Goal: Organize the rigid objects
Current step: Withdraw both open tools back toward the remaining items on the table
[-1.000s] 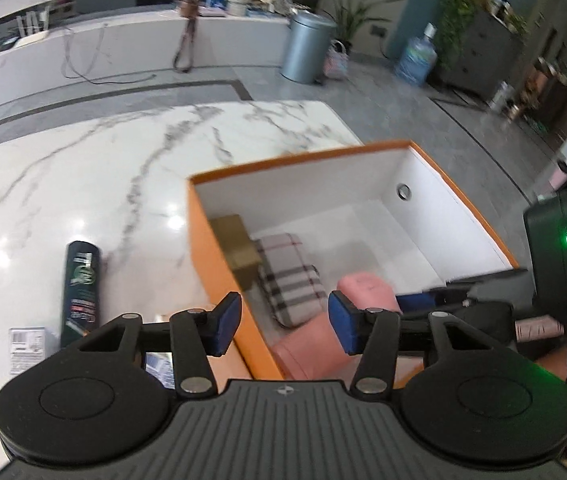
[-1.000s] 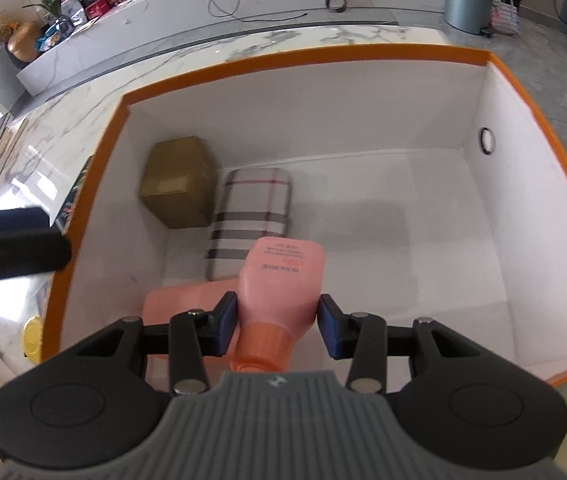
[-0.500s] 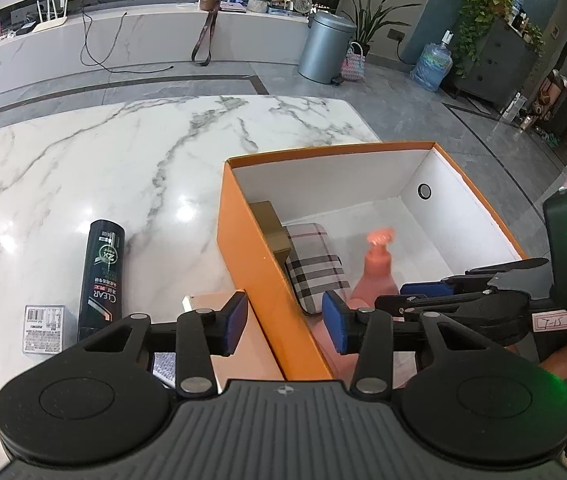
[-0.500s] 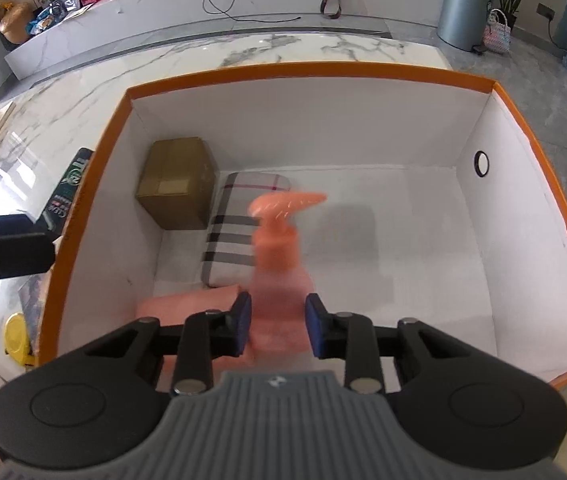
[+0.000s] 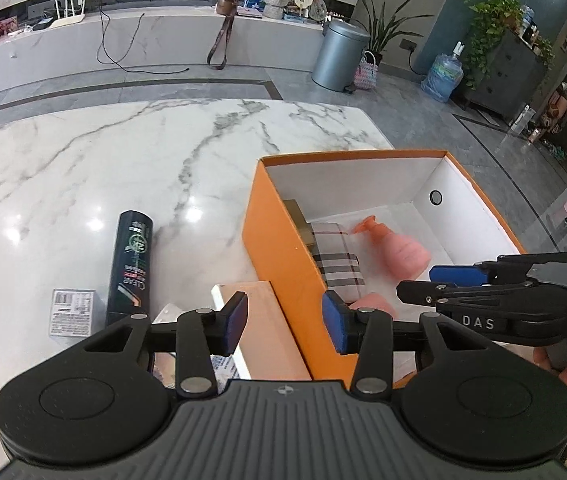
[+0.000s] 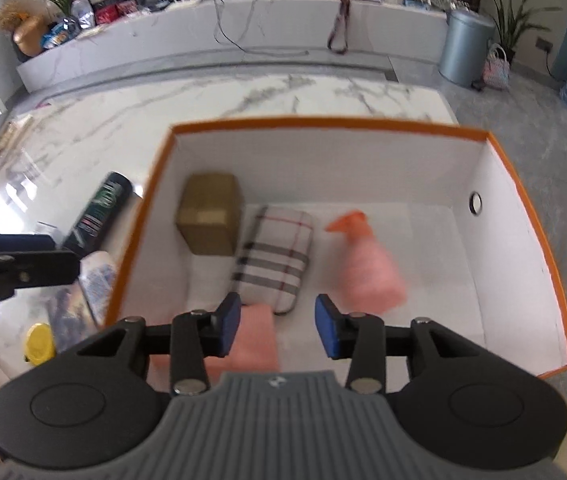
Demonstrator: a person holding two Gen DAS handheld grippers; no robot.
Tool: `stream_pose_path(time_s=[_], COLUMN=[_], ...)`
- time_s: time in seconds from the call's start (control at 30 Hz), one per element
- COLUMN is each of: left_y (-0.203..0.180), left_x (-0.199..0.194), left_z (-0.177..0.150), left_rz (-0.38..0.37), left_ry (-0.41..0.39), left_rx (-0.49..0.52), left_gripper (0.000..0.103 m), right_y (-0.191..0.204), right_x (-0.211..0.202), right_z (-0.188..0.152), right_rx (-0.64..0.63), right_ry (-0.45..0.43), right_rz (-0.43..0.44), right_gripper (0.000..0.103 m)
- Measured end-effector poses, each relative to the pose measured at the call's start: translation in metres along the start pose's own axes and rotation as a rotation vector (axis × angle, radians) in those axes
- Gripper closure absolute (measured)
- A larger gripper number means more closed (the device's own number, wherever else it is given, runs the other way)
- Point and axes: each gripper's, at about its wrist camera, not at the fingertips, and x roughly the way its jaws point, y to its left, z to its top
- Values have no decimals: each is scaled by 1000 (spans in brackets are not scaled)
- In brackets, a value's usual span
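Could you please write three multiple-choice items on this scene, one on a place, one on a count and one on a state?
1. Where does the dark spray can lie?
A. on the marble table, left of the orange box
B. inside the orange box
C. on the floor

2. How many things lie in the orange box?
A. two
B. four
C. six

3. What is between the pads of the right gripper?
A. the pink pump bottle
B. the plaid case
C. nothing

Key:
1 A: the can rests on the marble table, outside the box's left wall.
2 B: a tan carton, a plaid case, a pink pump bottle and a pink block.
3 C: the jaws are opening, and the bottle stands apart, beyond them.
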Motion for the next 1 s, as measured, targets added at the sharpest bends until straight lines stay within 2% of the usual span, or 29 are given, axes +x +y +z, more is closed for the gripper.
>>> stream_pose_path(time_s=[0.33, 0.5, 0.77, 1.0], left_y=[20, 31, 53, 82], left_x=[-34, -48, -62, -58], left_z=[-9, -17, -33, -42], left_rz=[27, 63, 134, 153], left_ry=[-51, -87, -120, -54], left_rx=[-28, -28, -25, -66], left_gripper=[52, 55, 52, 51], right_y=[49, 79, 122, 149], right_x=[-33, -41, -36, -19], right_z=[6, 3, -4, -8], right_rx=[-83, -122, -209, -261], right_ry=[-105, -133, -120, -76], right_rz=[70, 114, 146, 154], right_gripper=[60, 56, 56, 57])
